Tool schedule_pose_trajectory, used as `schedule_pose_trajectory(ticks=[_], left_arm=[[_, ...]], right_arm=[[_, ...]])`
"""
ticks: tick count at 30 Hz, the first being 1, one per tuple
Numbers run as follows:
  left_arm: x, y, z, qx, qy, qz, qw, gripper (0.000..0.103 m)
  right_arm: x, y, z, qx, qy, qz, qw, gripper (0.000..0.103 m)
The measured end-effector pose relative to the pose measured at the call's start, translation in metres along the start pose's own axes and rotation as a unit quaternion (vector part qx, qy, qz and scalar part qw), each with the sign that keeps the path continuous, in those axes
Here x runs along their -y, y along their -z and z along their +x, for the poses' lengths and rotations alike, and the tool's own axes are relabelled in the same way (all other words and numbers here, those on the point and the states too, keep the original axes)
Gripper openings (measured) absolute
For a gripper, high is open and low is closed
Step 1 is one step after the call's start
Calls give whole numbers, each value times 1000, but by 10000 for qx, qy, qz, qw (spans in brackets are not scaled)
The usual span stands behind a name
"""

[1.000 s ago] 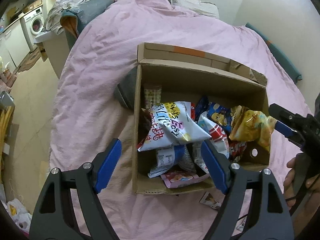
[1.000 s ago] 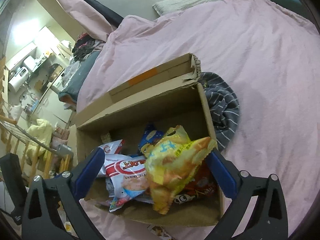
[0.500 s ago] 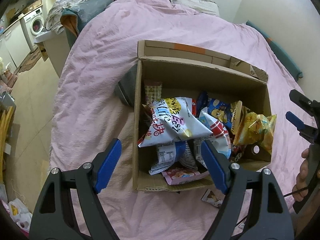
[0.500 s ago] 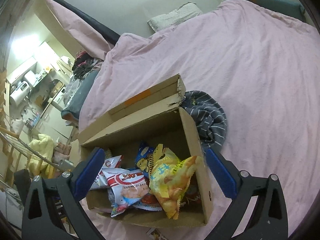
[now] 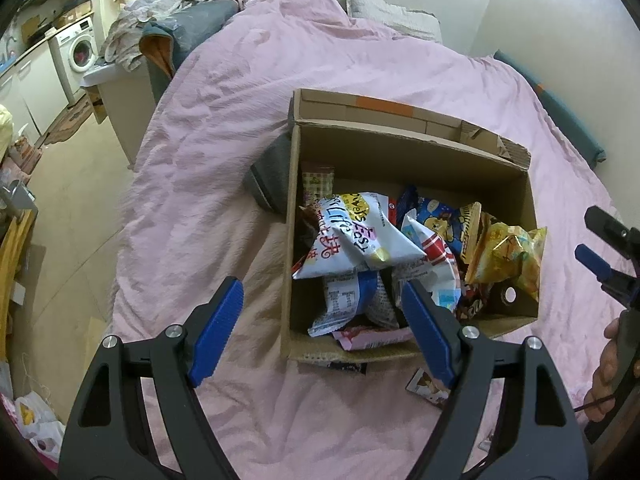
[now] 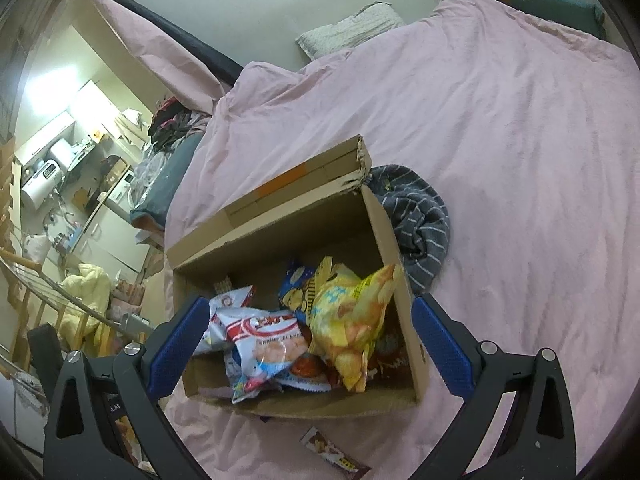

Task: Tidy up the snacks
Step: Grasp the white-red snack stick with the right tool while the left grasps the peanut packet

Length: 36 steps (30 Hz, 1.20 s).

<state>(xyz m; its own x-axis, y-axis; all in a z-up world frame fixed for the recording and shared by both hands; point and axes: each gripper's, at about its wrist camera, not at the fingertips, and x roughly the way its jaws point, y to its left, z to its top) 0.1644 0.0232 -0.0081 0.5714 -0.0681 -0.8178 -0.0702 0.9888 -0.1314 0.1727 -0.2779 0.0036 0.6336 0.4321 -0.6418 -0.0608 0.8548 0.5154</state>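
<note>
An open cardboard box [image 5: 400,160] [image 6: 280,240] stands on the pink bed cover, filled with snack bags. A white bag with lettering [image 5: 356,236] lies on top at its left. A yellow chips bag [image 5: 504,256] [image 6: 352,312] leans in the right end, beside a red-and-white shrimp bag [image 6: 264,340] and a blue bag [image 6: 298,280]. My left gripper [image 5: 322,292] hangs open over the box's near left corner, holding nothing. My right gripper [image 6: 310,306] [image 5: 596,240] is open and empty, off the box's right side. A small loose packet [image 5: 426,386] [image 6: 332,452] lies on the bed in front of the box.
A grey striped garment [image 6: 416,216] [image 5: 268,176] is bunched against the box's far corner. The bed's edge drops to the floor [image 5: 68,208] on the left, near a laundry pile [image 5: 168,20]. A pillow [image 6: 352,28] lies at the head. A hand [image 5: 612,360] holds the right gripper.
The right gripper has drawn back and up from the box, toward the right edge of the left wrist view. The yellow bag stays in the box. The left gripper has kept still.
</note>
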Motion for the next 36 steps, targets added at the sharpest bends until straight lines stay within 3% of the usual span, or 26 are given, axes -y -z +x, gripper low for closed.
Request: schedule_pose_trajectory(ticks=[9, 18, 23, 29, 32, 36], left_arm=[[-3, 23, -13, -34, -42, -31, 10000, 79], [26, 73, -7, -568, 133, 364, 9976, 79], [52, 105, 2, -1003, 349, 679, 9920, 79], [72, 149, 27, -1936, 515, 598, 9779, 79], [85, 171, 38, -2424, 719, 573, 9658, 79], [112, 197, 42, -2785, 865, 1007, 9512, 79]], right_arm=[[0, 29, -15, -192, 60, 28, 9998, 103], [24, 66, -36, -566, 393, 328, 9971, 103], [40, 88, -45, -812, 703, 372, 9935, 103], [66, 122, -33, -1614, 1348, 289, 9772, 103], [77, 131, -35, -1730, 1490, 221, 9733, 103], [84, 134, -42, -1718, 1564, 277, 9722, 103]])
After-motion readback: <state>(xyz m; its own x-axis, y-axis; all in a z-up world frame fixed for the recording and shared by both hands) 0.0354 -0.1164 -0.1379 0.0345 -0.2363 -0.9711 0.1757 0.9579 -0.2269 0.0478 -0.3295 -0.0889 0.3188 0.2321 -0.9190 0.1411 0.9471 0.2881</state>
